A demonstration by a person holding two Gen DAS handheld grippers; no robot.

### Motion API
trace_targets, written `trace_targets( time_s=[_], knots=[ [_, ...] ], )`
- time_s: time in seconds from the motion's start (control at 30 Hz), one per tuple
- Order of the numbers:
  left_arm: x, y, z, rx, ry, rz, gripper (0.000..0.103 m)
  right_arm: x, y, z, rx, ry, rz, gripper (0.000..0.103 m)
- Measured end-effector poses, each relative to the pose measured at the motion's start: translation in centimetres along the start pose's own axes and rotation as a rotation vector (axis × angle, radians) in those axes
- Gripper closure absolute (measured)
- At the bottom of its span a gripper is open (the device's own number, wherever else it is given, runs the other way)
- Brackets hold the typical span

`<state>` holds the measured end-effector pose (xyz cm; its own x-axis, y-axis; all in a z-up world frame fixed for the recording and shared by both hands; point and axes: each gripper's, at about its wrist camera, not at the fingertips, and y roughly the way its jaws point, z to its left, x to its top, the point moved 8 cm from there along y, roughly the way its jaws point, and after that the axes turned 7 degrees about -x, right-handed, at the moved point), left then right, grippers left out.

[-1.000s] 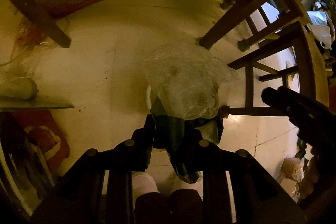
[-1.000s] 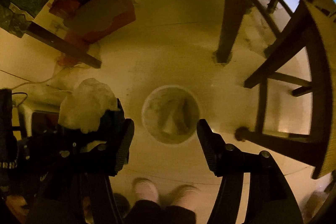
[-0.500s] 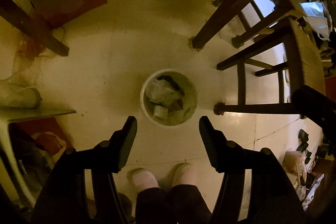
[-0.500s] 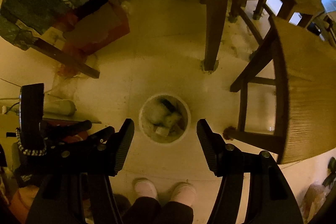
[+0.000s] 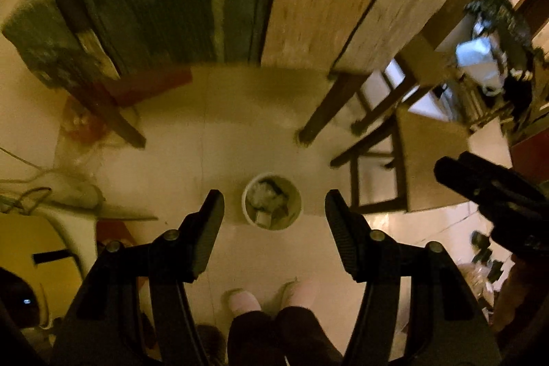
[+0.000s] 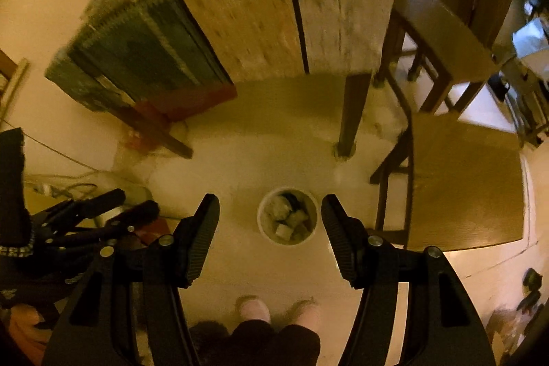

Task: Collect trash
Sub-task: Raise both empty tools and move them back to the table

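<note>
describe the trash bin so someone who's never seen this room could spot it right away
Start at the cloth-covered table and come down its dark wooden leg to the pale floor. In front of that leg, left of the wooden chair, stands the trash bin. It is the only small round white container on the floor, open-topped and filled with crumpled wrappers.

Tablecloth (image 5: 240, 6) motion-blurred; bin (image 5: 271, 201) contents indistinct.

The left gripper (image 5: 274, 204) no longer holds the crumpled plastic wrap — its fingers (image 5: 206, 228) stand apart and bare, and the wrap now lies in the bin (image 5: 271, 201). Both grippers have risen; the bin looks smaller, and the worktop (image 6: 308, 6) edge has come into view.
</note>
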<state>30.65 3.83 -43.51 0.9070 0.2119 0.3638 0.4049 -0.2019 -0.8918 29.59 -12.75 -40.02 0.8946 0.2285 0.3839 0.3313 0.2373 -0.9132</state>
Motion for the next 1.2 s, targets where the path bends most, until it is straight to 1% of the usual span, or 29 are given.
trace_targets(
  time_s=[0.07,0.17,0.3,0.43,0.53,0.63,0.73,0.87,0.9,0.97,1.07,1.1,1.13,1.17,1.2],
  knots=[
    [1.3,-3.7,-0.6,-0.004,0.011,-0.049,0.043,1.1,-3.0,0.7,-0.003,-0.002,-0.039,0.045],
    [3.0,-8.2,-1.5,-0.013,0.025,-0.115,0.043,2.5,-7.3,2.0,0.002,-0.002,-0.089,0.045],
    [5.2,-14.8,-2.8,-0.033,0.049,-0.211,0.043,3.9,-12.9,3.3,-0.018,-0.017,-0.175,0.045],
    [6.5,-21.1,-3.9,-0.046,0.089,-0.313,0.043,5.0,-19.0,4.9,-0.033,-0.018,-0.27,0.045],
    [6.9,-25.2,-4.6,-0.062,0.118,-0.383,0.043,5.5,-22.8,5.8,-0.039,-0.022,-0.336,0.045],
    [7.2,-28.7,-4.9,-0.075,0.145,-0.438,0.043,6.0,-26.0,6.5,-0.065,-0.026,-0.408,0.043],
    [7.5,-32.0,-5.3,-0.085,0.173,-0.498,0.043,6.5,-28.9,7.1,-0.071,-0.021,-0.471,0.042],
    [7.8,-36.0,-5.7,-0.096,0.217,-0.584,0.042,7.2,-31.9,7.9,-0.087,-0.014,-0.562,0.041],
    [7.9,-36.7,-5.8,-0.094,0.225,-0.604,0.042,7.3,-32.4,8.0,-0.088,-0.014,-0.579,0.039],
    [8.2,-38.0,-6.0,-0.094,0.238,-0.64,0.038,7.7,-33.6,8.3,-0.092,-0.012,-0.62,0.036],
    [8.6,-39.5,-6.4,-0.103,0.25,-0.685,0.023,8.4,-34.7,8.7,-0.104,-0.013,-0.669,0.028],
    [8.8,-39.8,-6.4,-0.104,0.252,-0.693,0.014,8.7,-35.0,8.8,-0.111,-0.011,-0.684,0.024],
    [9.2,-39.9,-6.5,-0.104,0.252,-0.705,0.01,8.7,-35.3,8.8,-0.116,-0.009,-0.696,0.018],
    [9.4,-40.0,-6.5,-0.102,0.251,-0.716,0.009,8.9,-35.5,8.7,-0.12,-0.006,-0.709,0.014],
    [9.7,-39.9,-6.4,-0.099,0.25,-0.721,0.007,9.3,-35.6,8.5,-0.126,0.004,-0.726,0.008]
  ],
)
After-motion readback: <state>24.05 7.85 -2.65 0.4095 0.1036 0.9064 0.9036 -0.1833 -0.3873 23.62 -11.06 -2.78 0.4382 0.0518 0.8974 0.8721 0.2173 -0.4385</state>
